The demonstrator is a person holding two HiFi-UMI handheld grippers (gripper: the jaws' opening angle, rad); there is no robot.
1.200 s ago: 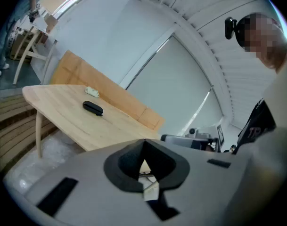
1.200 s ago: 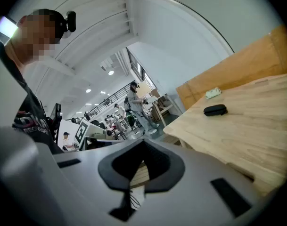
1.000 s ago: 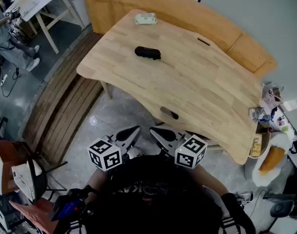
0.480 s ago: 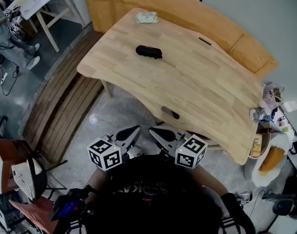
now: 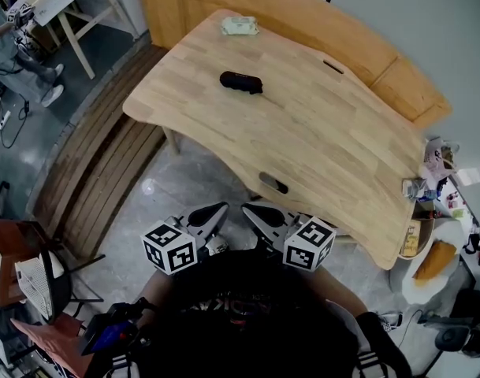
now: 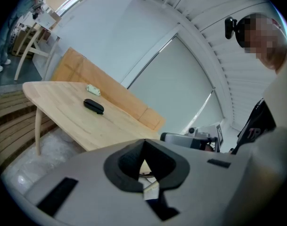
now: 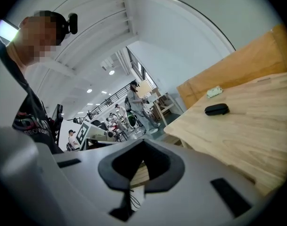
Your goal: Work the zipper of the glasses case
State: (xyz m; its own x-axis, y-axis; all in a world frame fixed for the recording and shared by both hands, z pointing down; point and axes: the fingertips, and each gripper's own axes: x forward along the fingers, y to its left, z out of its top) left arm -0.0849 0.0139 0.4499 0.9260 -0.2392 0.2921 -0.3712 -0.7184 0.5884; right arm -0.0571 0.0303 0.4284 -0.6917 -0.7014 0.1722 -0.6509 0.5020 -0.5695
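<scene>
The black glasses case (image 5: pixel 241 82) lies zipped shut on the far left part of the wooden table (image 5: pixel 318 148). It also shows as a small dark oval in the left gripper view (image 6: pixel 93 106) and in the right gripper view (image 7: pixel 216 109). Both grippers are held close to the person's body, well short of the table's near edge and far from the case. The left gripper (image 5: pixel 214 213) is shut with nothing in it, its jaws meeting at a point (image 6: pixel 144 142). The right gripper (image 5: pixel 254 213) is likewise shut and empty (image 7: pixel 143 141).
A pale green packet (image 5: pixel 240 27) lies at the table's far edge beyond the case. A wooden bench back (image 5: pixel 303 22) runs behind the table. Slatted wooden flooring (image 5: pixel 98 172) is to the left. Cluttered items (image 5: pixel 429 211) stand off the table's right end, and a chair (image 5: pixel 42 290) at lower left.
The head view has drifted slightly, so the table sits a little higher in it. Both grippers stay shut in the same place near the body.
</scene>
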